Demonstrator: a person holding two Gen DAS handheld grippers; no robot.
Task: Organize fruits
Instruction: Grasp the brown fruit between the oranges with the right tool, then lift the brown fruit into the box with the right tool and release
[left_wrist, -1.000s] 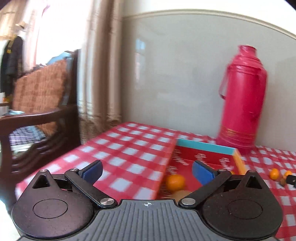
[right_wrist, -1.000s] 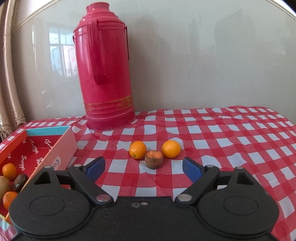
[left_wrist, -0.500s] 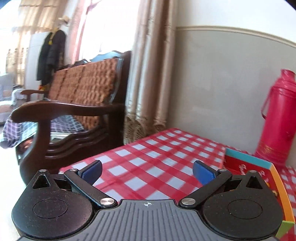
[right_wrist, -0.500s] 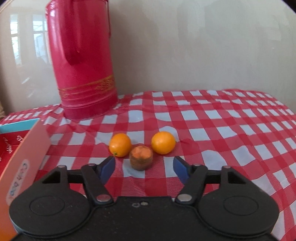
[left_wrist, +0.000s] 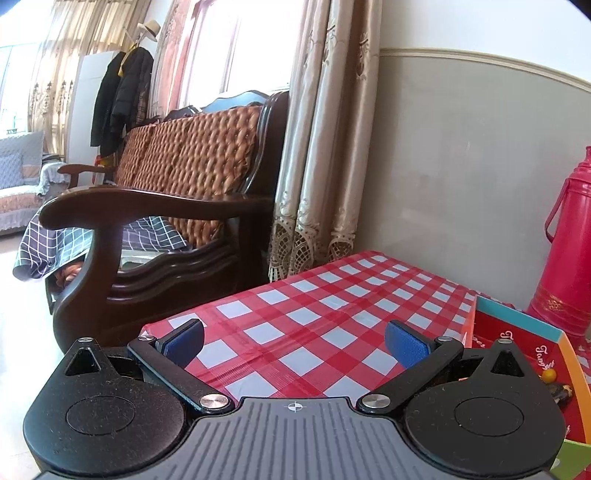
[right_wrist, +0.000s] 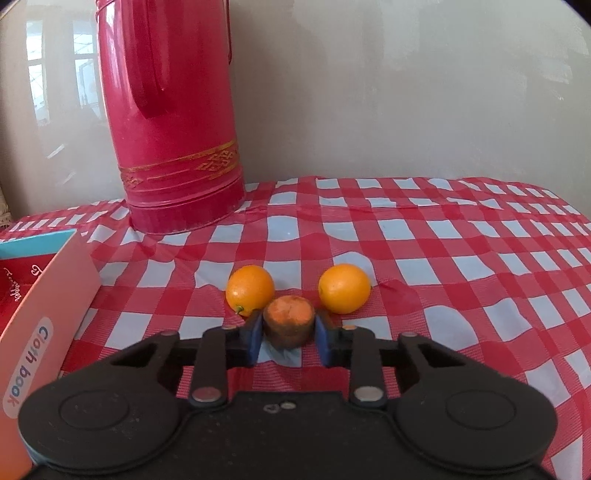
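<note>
The right gripper (right_wrist: 288, 334) has just clamped its jaws on the brown fruit stub (right_wrist: 288, 320), at six o'clock from two oranges (right_wrist: 250, 289), so it looks ready for the box (right_wrist: 44, 299); the left gripper (left_wrist: 294, 341) hangs apart, empty.

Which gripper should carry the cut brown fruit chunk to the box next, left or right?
Right. The right gripper is already shut on the fruit chunk, beside the box. The left gripper is open, holding nothing, over bare tablecloth.
</note>
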